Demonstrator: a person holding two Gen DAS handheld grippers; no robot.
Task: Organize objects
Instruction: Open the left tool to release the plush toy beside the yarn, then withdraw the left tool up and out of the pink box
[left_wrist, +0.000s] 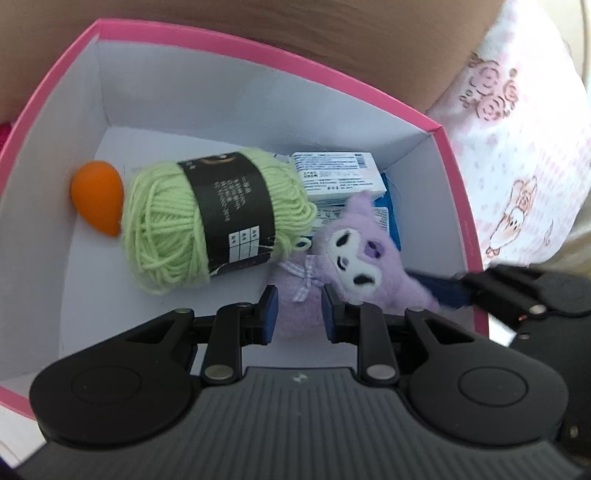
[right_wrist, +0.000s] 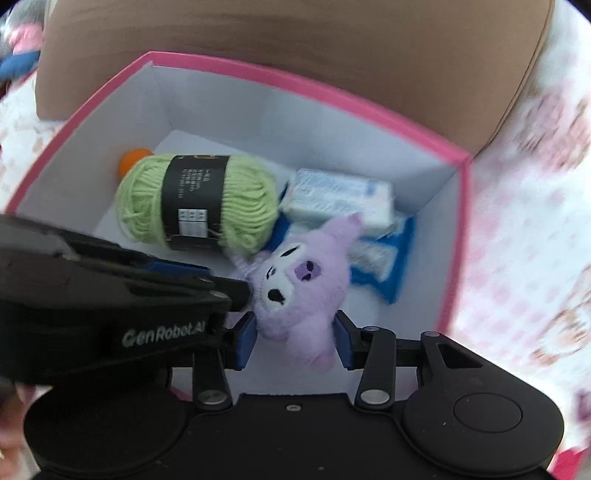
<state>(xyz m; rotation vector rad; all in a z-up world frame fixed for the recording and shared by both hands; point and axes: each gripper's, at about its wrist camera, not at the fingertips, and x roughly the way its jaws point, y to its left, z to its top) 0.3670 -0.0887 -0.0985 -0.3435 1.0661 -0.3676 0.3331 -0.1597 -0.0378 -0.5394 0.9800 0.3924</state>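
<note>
Right wrist view: both the right gripper and left gripper clench the purple plush inside the pink box; lower it beside the yarn, then release.

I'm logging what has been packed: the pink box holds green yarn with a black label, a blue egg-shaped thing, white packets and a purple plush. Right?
One slip: the egg-shaped thing is orange, not blue, as the left wrist view shows. The rest holds: the pink box contains green yarn with a black label, white packets and a purple plush.
</note>
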